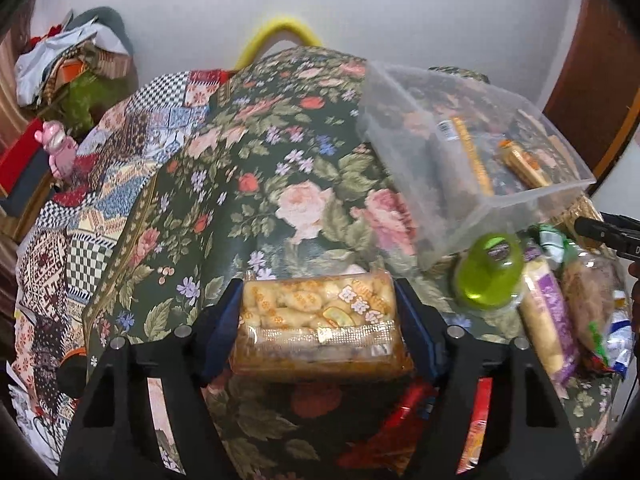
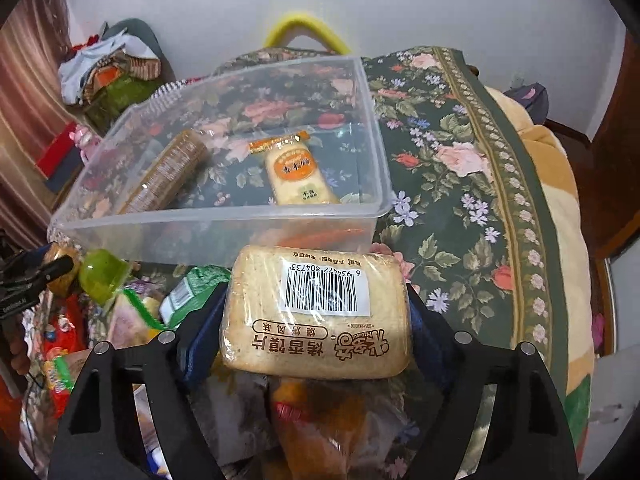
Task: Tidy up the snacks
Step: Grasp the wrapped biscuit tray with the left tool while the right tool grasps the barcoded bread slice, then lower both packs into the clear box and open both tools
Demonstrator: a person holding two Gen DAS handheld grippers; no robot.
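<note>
My left gripper (image 1: 320,308) is shut on a clear pack of small yellow biscuits (image 1: 316,320), its blue pads pressed on both ends, just above the floral bed cover (image 1: 280,160). My right gripper (image 2: 316,312) is shut on a tan pack of bread slices (image 2: 312,344), barcode up, just in front of the clear plastic bin (image 2: 224,220). Inside the bin lie a brown biscuit roll (image 2: 168,172) and a pale pack with an orange label (image 2: 296,176). In the left wrist view the bin (image 1: 472,200) stands to the upper right.
A green jelly cup (image 1: 488,272) and a heap of mixed snack packs (image 1: 548,320) lie beside the bin; the same heap (image 2: 60,360) sits under and left of my right gripper. Piled clothes (image 1: 72,72) are at the far left. A yellow handle (image 1: 280,32) rises behind the bed.
</note>
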